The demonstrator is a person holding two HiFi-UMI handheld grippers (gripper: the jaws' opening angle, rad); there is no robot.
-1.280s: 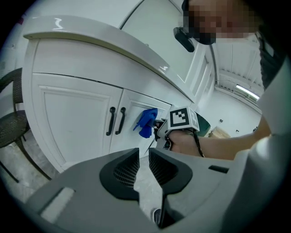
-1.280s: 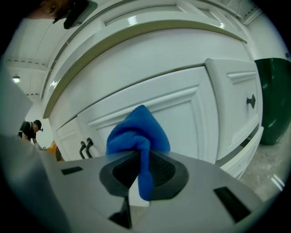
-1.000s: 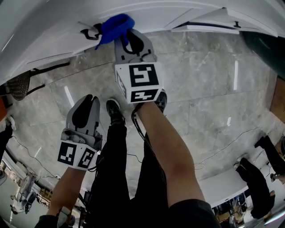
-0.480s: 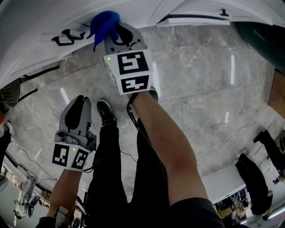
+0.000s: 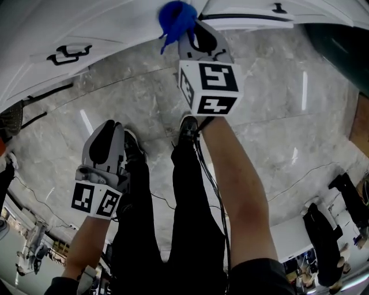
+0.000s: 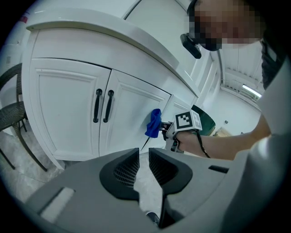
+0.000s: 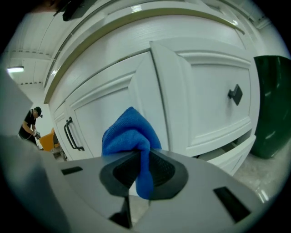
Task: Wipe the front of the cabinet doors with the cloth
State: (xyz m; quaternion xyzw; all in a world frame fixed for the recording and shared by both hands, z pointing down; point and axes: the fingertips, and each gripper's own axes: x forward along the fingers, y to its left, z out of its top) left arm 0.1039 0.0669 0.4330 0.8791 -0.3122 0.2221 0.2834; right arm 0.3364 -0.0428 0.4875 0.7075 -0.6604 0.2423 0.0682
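A blue cloth [image 5: 176, 17] [image 7: 131, 136] is pinched in my right gripper [image 5: 195, 34] [image 7: 138, 166], which is shut on it. The cloth's bunched end rests against the white cabinet front [image 5: 115, 29], at the upright strip between two doors [image 7: 150, 91]. In the left gripper view the cloth [image 6: 154, 123] sits on the door [image 6: 132, 118] to the right of the pair of black handles [image 6: 102, 105], with the right gripper [image 6: 175, 132] behind it. My left gripper [image 5: 106, 141] [image 6: 143, 166] hangs low over the floor, shut and holding nothing.
A door with a square black knob [image 7: 235, 94] is to the right of the cloth. A dark green bin [image 7: 273, 104] [image 5: 340, 52] stands by the cabinet's right end. A chair [image 6: 9, 113] stands at the left. Cables [image 5: 300, 178] lie on the marble floor.
My right gripper has slid the cloth to the right along the cabinet front, away from the black handles. The left gripper has stayed low by the legs.
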